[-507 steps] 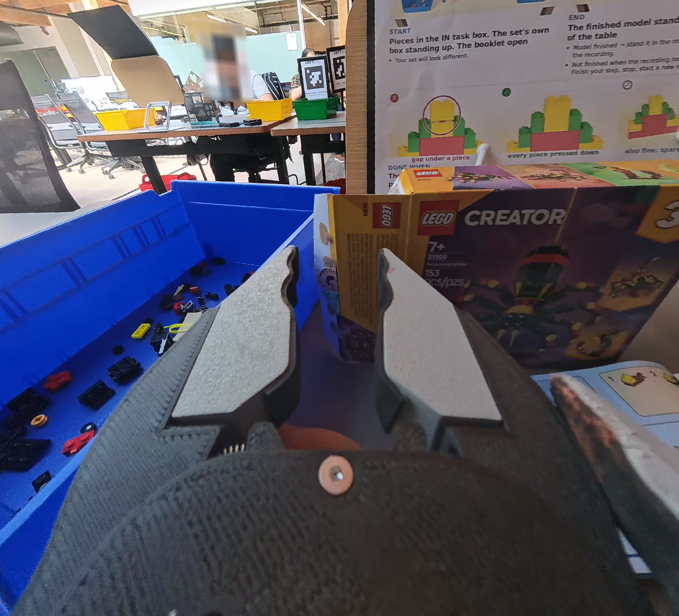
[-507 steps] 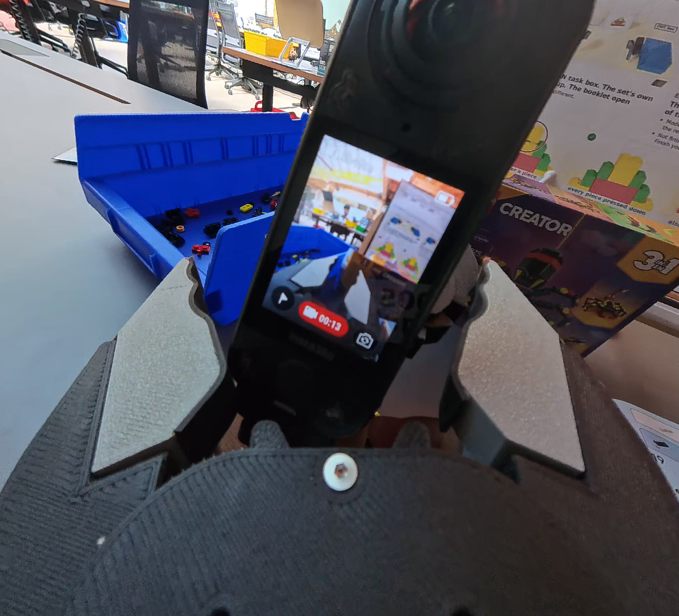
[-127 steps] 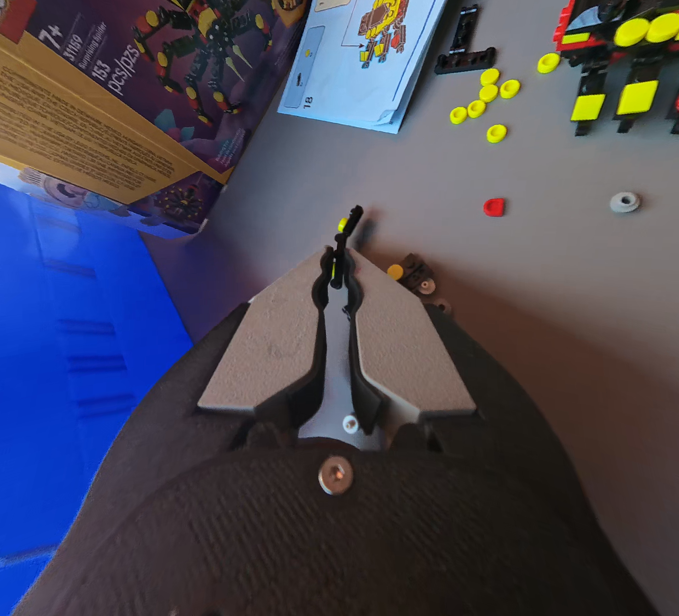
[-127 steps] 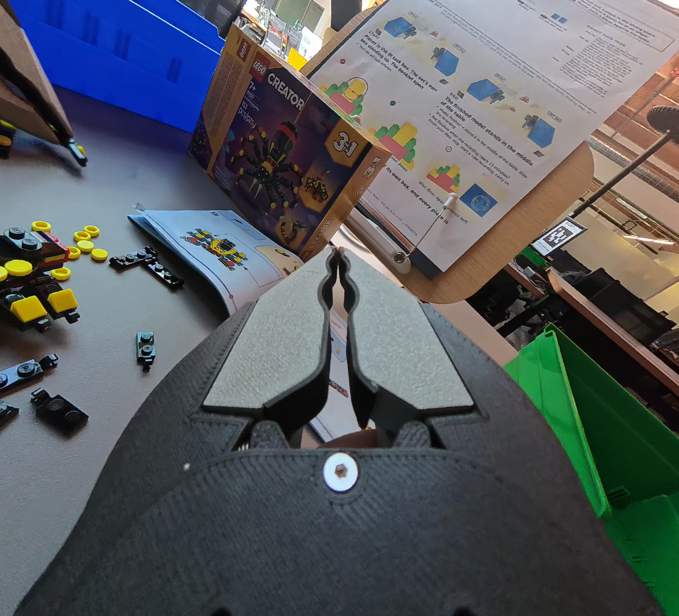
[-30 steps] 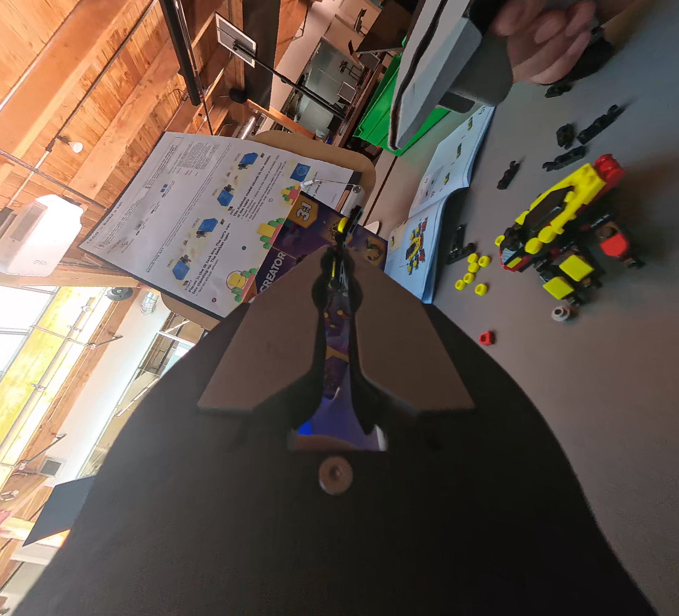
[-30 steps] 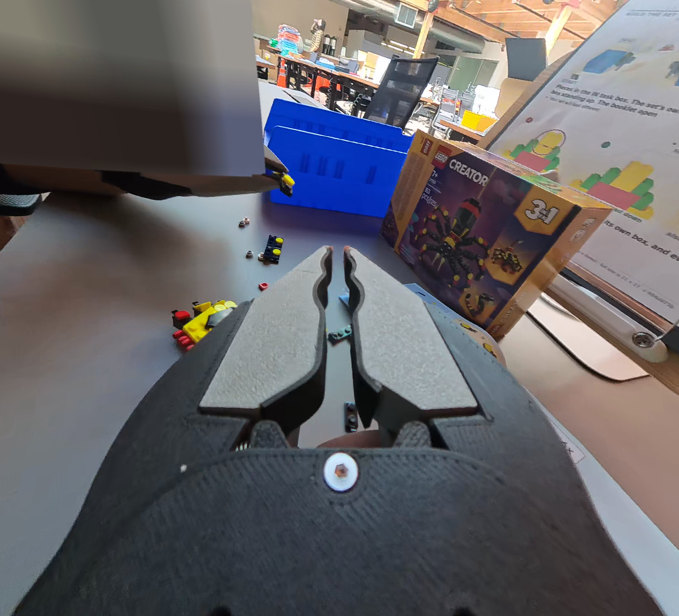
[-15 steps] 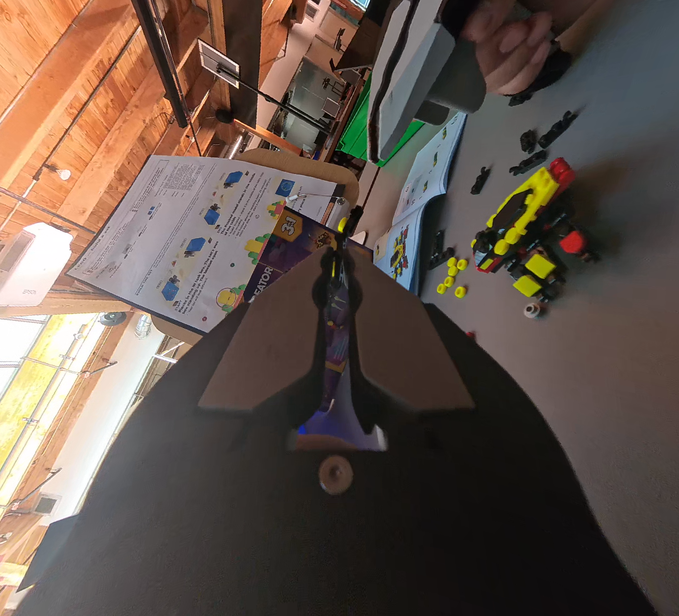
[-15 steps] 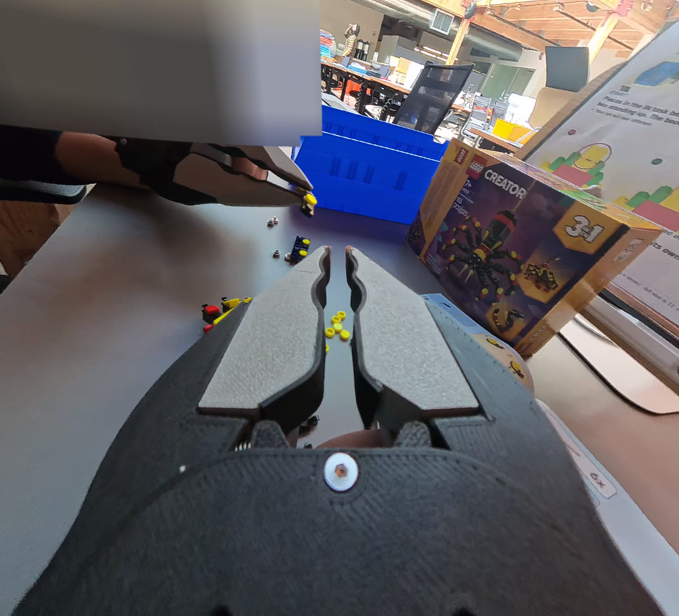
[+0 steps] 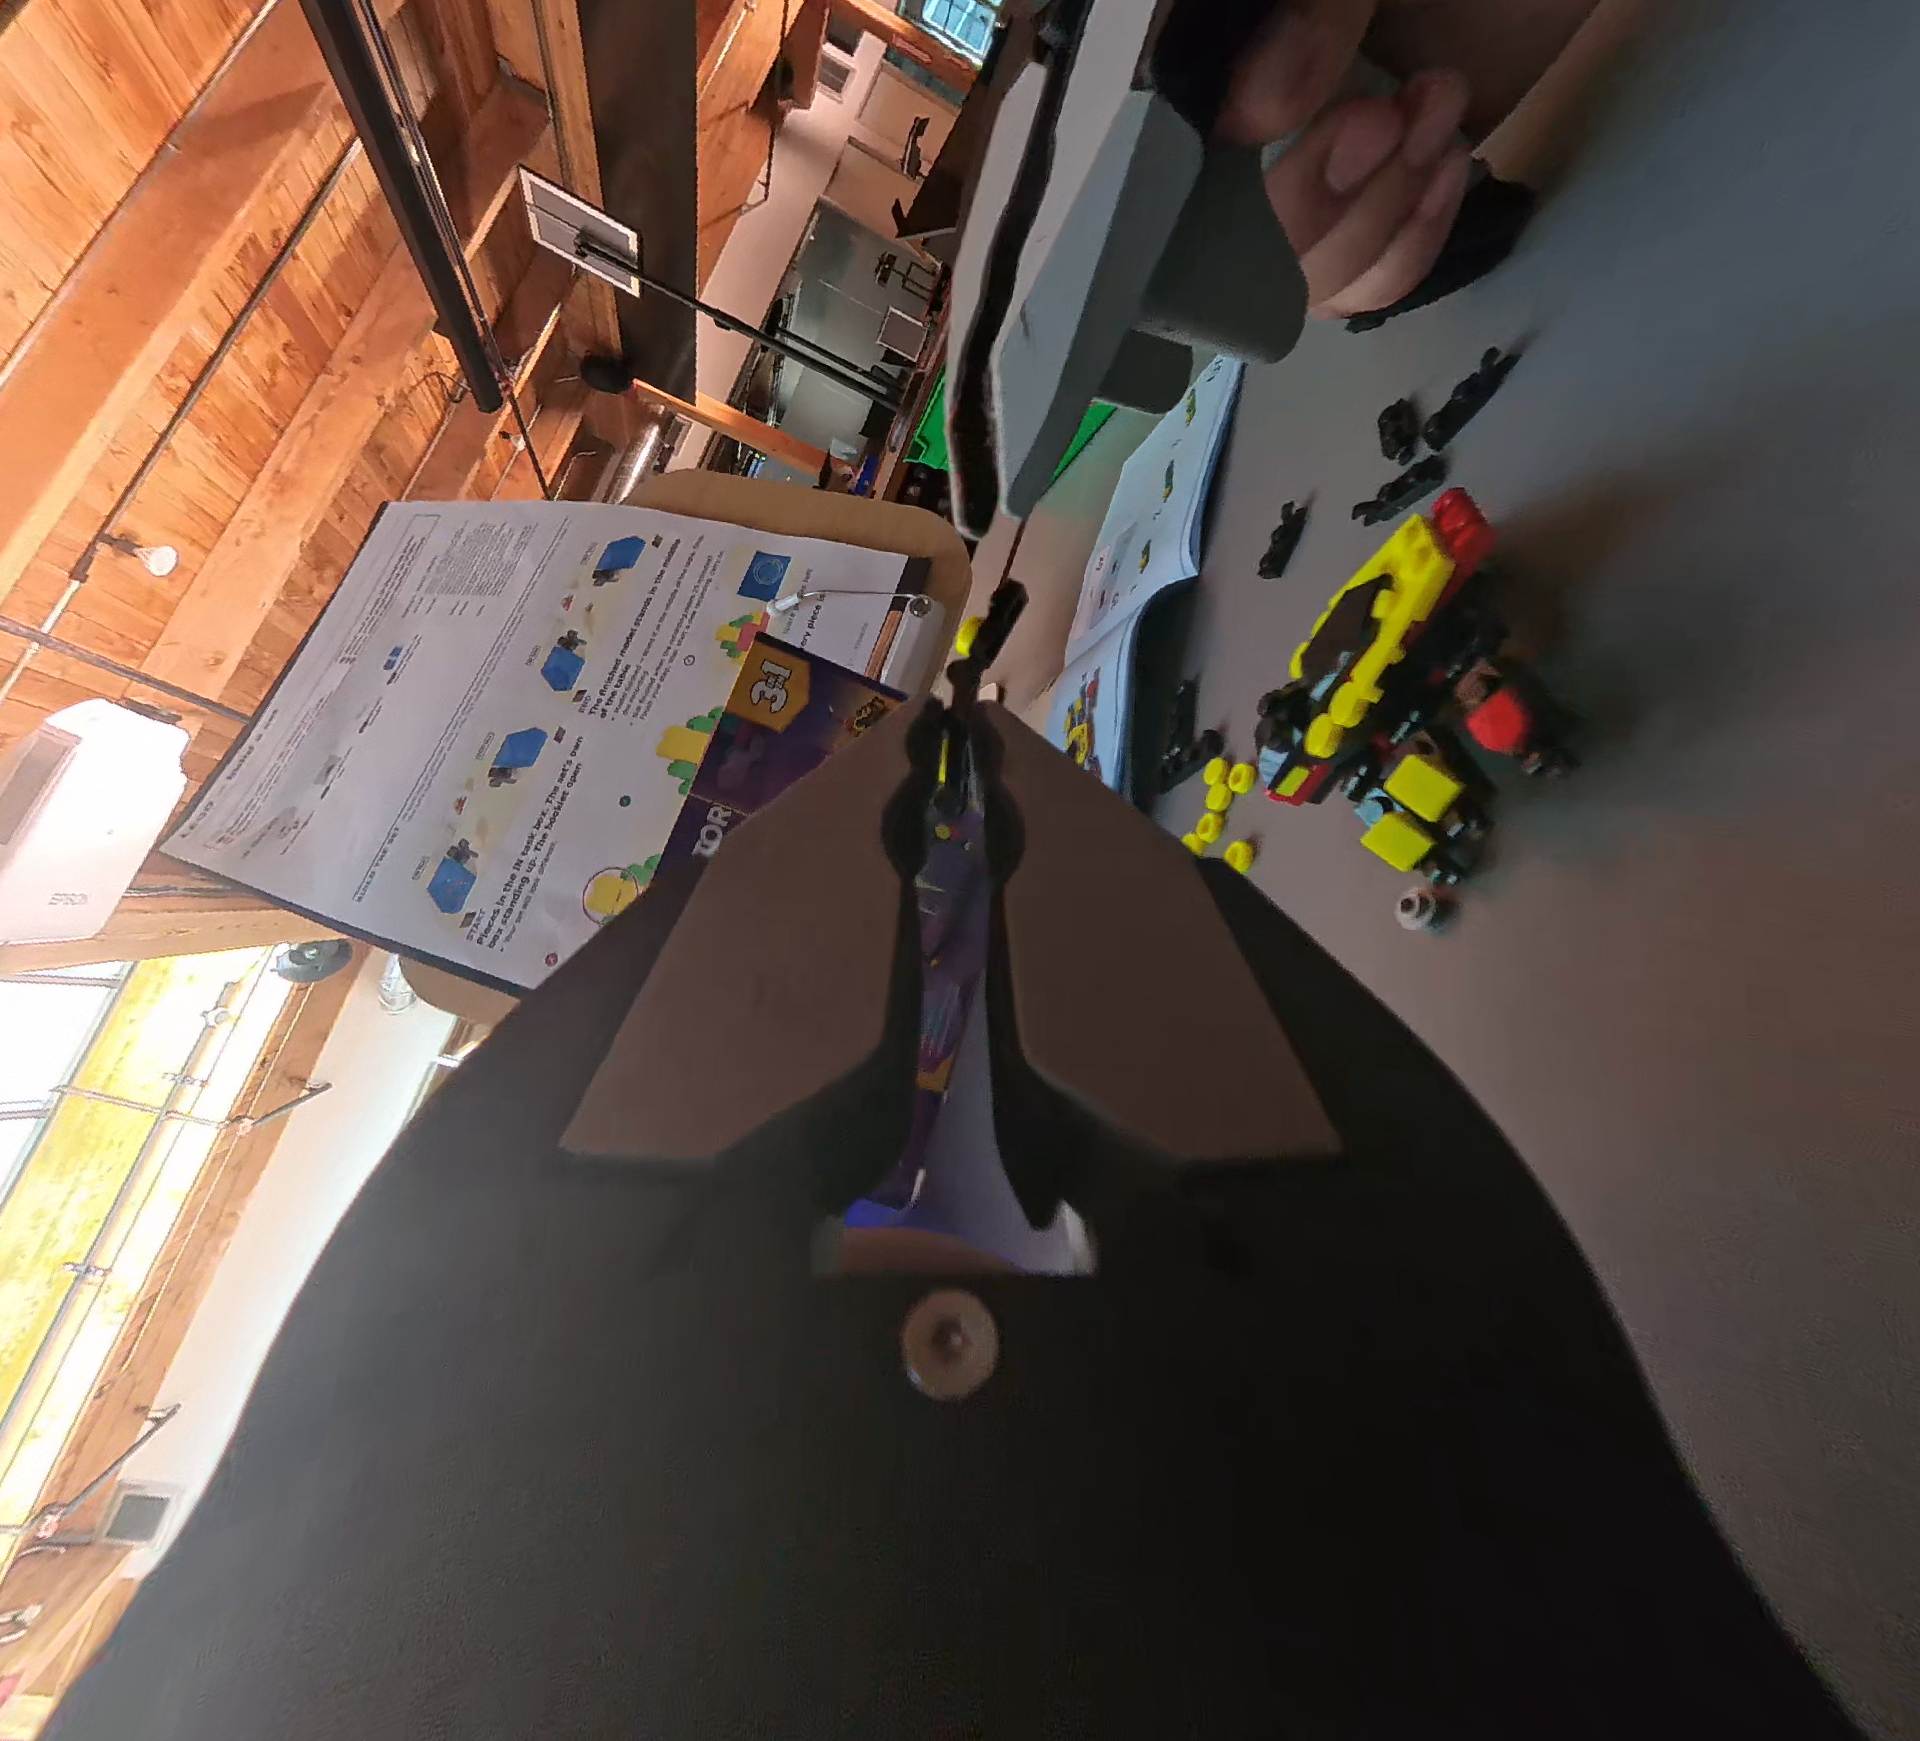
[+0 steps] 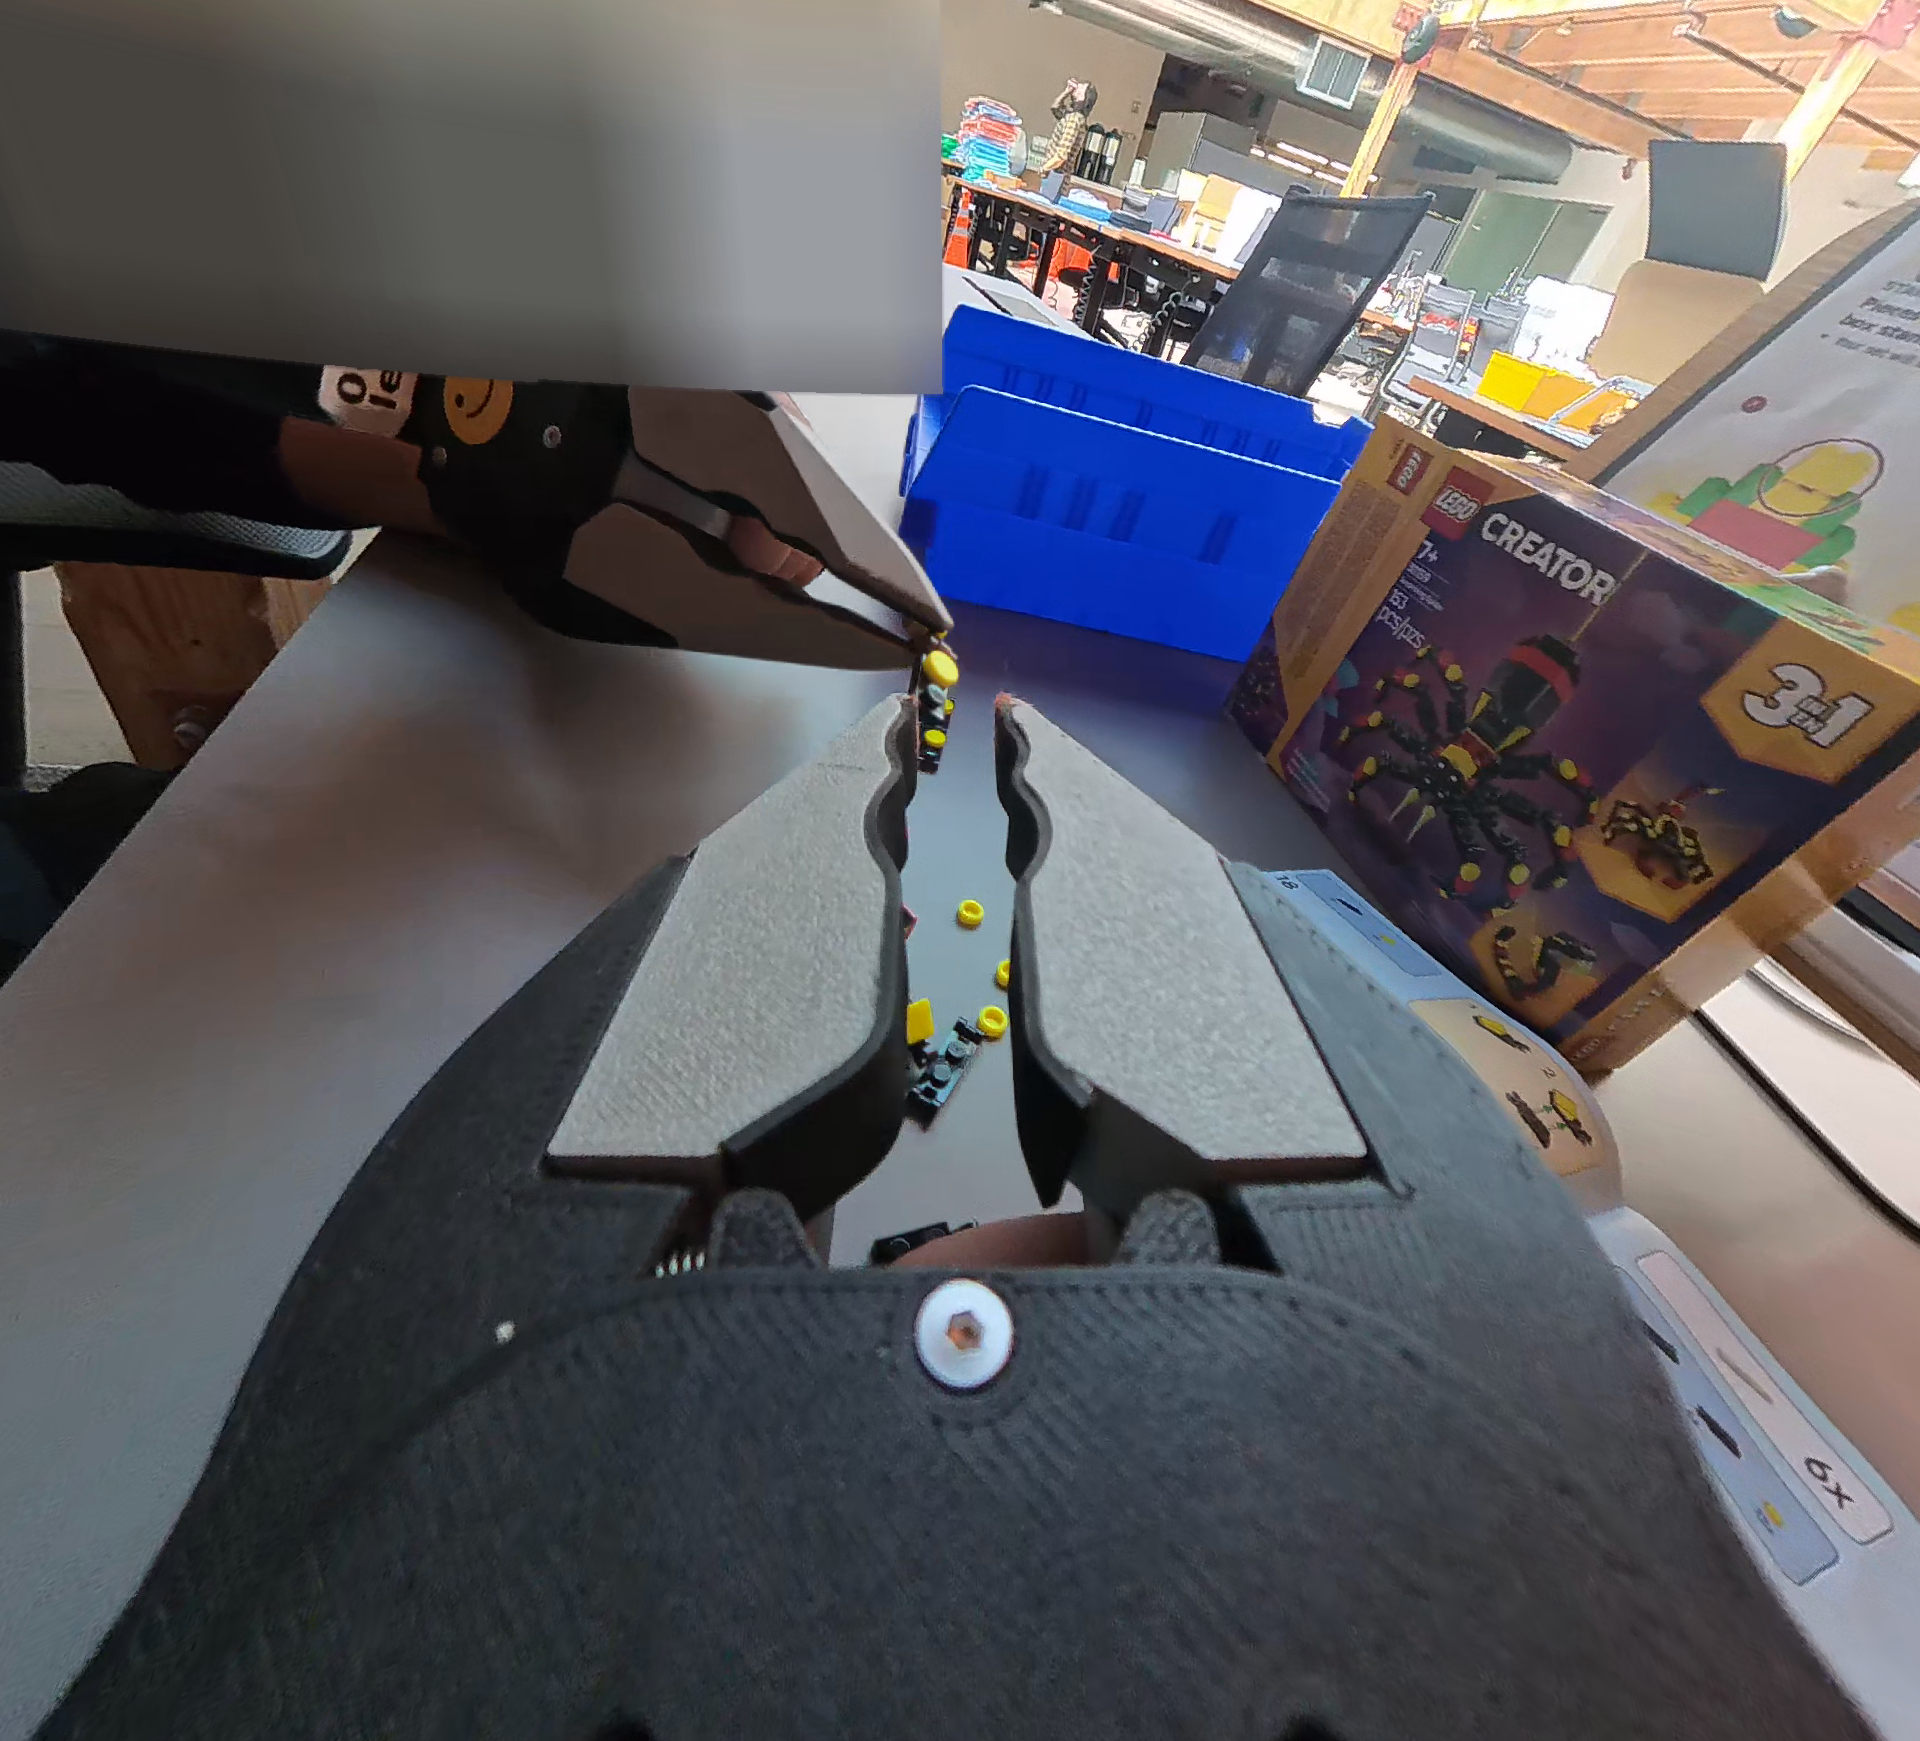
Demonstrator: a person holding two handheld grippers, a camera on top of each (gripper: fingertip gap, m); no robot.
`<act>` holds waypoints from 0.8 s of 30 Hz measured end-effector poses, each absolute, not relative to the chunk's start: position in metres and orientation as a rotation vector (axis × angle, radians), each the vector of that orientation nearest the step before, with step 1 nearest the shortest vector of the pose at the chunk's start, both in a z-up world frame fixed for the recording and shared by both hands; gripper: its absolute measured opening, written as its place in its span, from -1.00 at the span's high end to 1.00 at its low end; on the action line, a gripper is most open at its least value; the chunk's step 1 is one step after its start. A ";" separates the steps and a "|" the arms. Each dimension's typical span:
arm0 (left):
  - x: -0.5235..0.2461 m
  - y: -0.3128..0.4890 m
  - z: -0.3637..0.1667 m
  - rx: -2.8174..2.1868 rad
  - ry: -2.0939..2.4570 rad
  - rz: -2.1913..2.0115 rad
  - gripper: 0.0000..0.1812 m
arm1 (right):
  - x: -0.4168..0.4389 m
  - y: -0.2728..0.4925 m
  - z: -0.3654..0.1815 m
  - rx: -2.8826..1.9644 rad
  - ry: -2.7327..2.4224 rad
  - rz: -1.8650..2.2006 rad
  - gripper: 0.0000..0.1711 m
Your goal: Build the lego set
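Note:
My left gripper (image 9: 951, 727) is turned on its side and shut on a thin black leg piece with yellow studs (image 9: 985, 631) that sticks out past its tips. In the right wrist view the left gripper (image 10: 920, 640) comes in from the left, with the leg piece (image 10: 935, 689) hanging down from it. My right gripper (image 10: 951, 709) is slightly open, and the piece's lower end sits just inside its left fingertip. The partly built black, yellow and red model (image 9: 1392, 715) lies on the grey table (image 9: 1662, 964).
The lego box (image 10: 1558, 735) and open booklet (image 10: 1455, 1016) are to the right, two blue bins (image 10: 1122, 486) behind. Loose yellow studs (image 10: 968, 912) and black pieces (image 10: 945, 1068) lie under my right gripper. An instruction poster (image 9: 520, 735) stands behind the box. Only a small space, under 4 cm, lies between the two pairs of fingers.
The two grippers have come together: the leg piece now hangs at my right gripper's tips. My right gripper's jaws have parted a little. My left gripper stays shut on the piece.

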State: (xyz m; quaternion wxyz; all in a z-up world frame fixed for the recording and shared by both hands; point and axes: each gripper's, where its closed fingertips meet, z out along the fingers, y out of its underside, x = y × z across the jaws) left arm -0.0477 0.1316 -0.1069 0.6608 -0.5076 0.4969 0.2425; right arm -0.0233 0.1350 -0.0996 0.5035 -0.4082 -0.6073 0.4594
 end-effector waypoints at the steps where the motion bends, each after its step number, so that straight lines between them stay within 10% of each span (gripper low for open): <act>1: -0.046 0.131 -0.108 -1.142 1.133 0.554 0.98 | -0.024 0.134 -0.100 -0.982 -1.471 1.108 0.87; 24: -0.037 0.130 -0.118 -1.132 1.180 0.568 0.99 | -0.027 0.129 -0.104 -1.015 -1.502 1.129 0.84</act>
